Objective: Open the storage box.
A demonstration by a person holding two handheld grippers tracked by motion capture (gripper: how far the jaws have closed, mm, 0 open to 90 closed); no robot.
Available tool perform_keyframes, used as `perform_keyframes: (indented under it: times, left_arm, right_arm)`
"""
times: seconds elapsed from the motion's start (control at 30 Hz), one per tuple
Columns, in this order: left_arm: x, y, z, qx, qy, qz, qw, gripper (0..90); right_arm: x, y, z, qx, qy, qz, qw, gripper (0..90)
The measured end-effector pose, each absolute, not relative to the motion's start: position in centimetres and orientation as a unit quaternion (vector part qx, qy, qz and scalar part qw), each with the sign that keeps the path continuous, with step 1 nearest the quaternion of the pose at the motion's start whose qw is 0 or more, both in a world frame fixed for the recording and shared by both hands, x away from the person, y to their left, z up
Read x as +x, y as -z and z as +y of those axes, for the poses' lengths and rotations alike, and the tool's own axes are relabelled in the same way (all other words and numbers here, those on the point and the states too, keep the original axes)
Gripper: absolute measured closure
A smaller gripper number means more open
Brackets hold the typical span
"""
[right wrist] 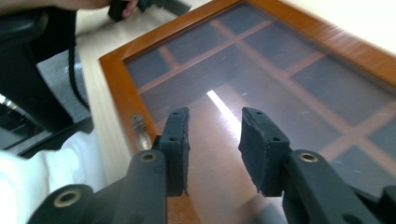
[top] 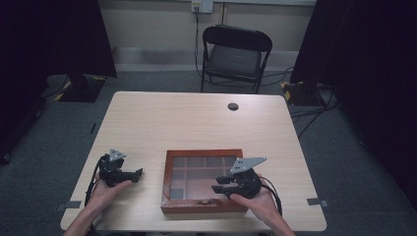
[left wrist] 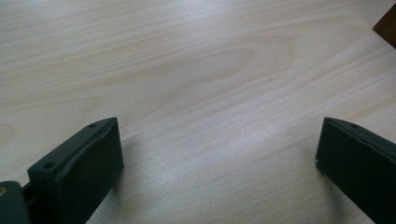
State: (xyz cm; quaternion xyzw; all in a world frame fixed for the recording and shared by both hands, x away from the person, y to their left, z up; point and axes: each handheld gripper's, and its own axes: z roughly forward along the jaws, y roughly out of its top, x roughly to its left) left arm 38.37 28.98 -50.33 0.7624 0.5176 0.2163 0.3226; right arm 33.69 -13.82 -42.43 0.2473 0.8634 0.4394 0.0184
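A shallow wooden box (top: 167, 182) with a glass lid over several compartments lies near the table's front edge, right of the middle. My right gripper (top: 219, 184) hovers over the box's near right part and points left. In the right gripper view its jaws (right wrist: 215, 126) stand a little apart above the glass, with nothing between them. A small metal latch (right wrist: 140, 128) sits on the box's front rim (right wrist: 116, 93). My left gripper (top: 139, 173) rests left of the box, pointing at it. Its jaws (left wrist: 219, 144) are wide open over bare wood, and a corner of the box (left wrist: 386, 25) shows at the upper right.
The light wooden table (top: 196, 123) has a round cable hole (top: 233, 106) near its far edge. A black folding chair (top: 236, 54) stands behind the table. Dark curtains and stand bases flank both sides on the grey floor.
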Motion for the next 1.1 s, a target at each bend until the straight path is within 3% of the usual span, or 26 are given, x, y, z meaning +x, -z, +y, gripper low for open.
perform_keyframes:
  times: [0.4,0.83,1.1]
  left_arm:
    - [38.4,50.4,29.0,0.762,-0.215,0.518,0.325,0.0]
    - [38.4,50.4,29.0,0.762,-0.216,0.518,0.324,0.0]
    - [38.1,50.1,29.1,0.763,-0.214,0.517,0.325,5.9]
  right_arm:
    - [32.3,43.6,-12.2,0.203,-0.434,0.878,-0.02,73.2]
    - [31.9,43.9,-11.5,0.178,-0.428,0.886,-0.028,79.2]
    - [32.0,44.0,-11.5,0.183,-0.435,0.881,-0.036,80.8]
